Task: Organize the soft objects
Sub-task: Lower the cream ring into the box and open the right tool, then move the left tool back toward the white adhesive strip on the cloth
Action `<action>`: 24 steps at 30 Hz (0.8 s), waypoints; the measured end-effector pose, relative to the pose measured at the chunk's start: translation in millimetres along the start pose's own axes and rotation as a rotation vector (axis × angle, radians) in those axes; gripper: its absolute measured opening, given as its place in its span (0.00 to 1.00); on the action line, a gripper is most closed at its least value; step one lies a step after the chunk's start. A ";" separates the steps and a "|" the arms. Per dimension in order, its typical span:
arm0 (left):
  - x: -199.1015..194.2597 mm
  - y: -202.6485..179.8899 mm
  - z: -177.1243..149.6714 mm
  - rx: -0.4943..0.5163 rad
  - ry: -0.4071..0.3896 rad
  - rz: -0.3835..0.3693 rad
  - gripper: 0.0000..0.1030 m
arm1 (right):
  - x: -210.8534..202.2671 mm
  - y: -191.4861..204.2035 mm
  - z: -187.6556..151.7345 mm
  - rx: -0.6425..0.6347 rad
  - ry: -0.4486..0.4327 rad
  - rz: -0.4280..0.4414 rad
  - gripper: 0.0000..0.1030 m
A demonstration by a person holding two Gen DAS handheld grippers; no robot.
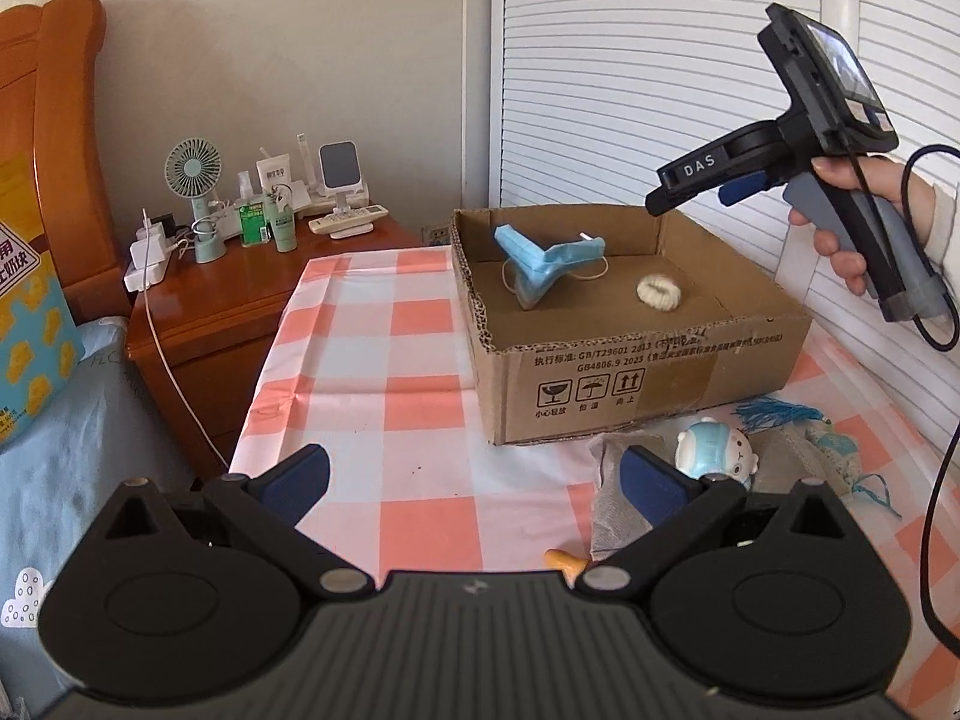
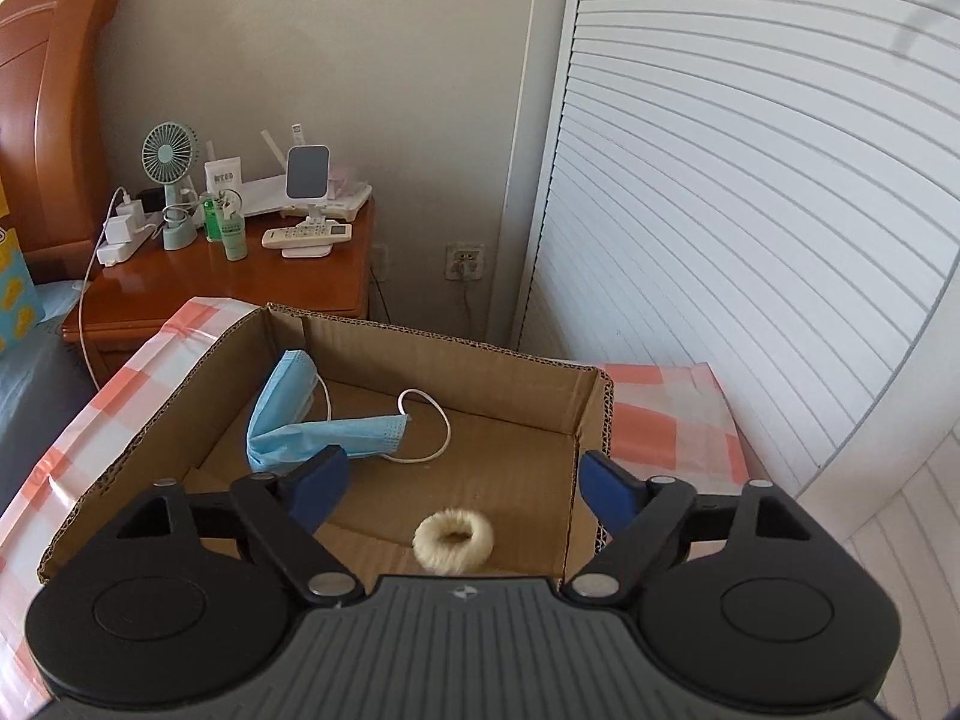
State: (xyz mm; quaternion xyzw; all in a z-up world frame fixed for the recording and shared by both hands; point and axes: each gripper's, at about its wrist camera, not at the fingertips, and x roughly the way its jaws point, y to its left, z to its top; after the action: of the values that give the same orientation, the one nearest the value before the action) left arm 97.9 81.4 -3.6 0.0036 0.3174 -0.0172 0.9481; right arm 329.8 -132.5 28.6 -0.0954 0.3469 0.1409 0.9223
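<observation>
We note: beige wall (image 2: 372, 60), white louvred doors (image 2: 750, 210), wooden nightstand (image 2: 240, 282), orange headboard (image 1: 54, 138), wall socket (image 2: 465, 261), daylight.

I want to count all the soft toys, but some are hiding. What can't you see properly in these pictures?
- Grey pouch, left wrist view: partly behind the left gripper.
- Orange thing, left wrist view: mostly behind the gripper body, so it cannot be identified.
- Fluffy ring, right wrist view: its near edge is behind the right gripper.
- Toys in front of the cardboard box: missing from the right wrist view.
</observation>
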 end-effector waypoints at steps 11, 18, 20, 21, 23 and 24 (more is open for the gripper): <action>-12.4 -6.7 -8.3 0.014 0.012 -0.034 0.99 | -60.8 3.3 -33.5 0.008 -0.052 0.036 1.00; -24.1 -18.2 -16.0 0.044 0.021 -0.053 1.00 | -100.0 7.3 -84.2 0.015 -0.055 0.103 1.00; -27.3 -20.5 -17.5 0.052 0.021 -0.054 0.99 | -109.2 9.1 -101.1 0.020 -0.057 0.128 1.00; -28.4 -21.5 -18.0 0.056 0.024 -0.055 0.99 | -113.9 10.4 -109.8 0.025 -0.063 0.137 1.00; -30.2 -23.1 -19.2 0.062 0.025 -0.054 1.00 | -121.5 13.6 -125.1 0.019 -0.062 0.159 1.00; -31.0 -24.0 -20.0 0.064 0.026 -0.053 0.99 | -124.1 16.1 -131.8 0.015 -0.055 0.162 1.00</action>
State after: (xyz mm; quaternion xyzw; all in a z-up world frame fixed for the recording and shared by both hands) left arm 60.3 58.7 -0.7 0.0255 0.3287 -0.0523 0.9426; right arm 154.4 -177.5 12.4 -0.0561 0.3289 0.2152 0.9178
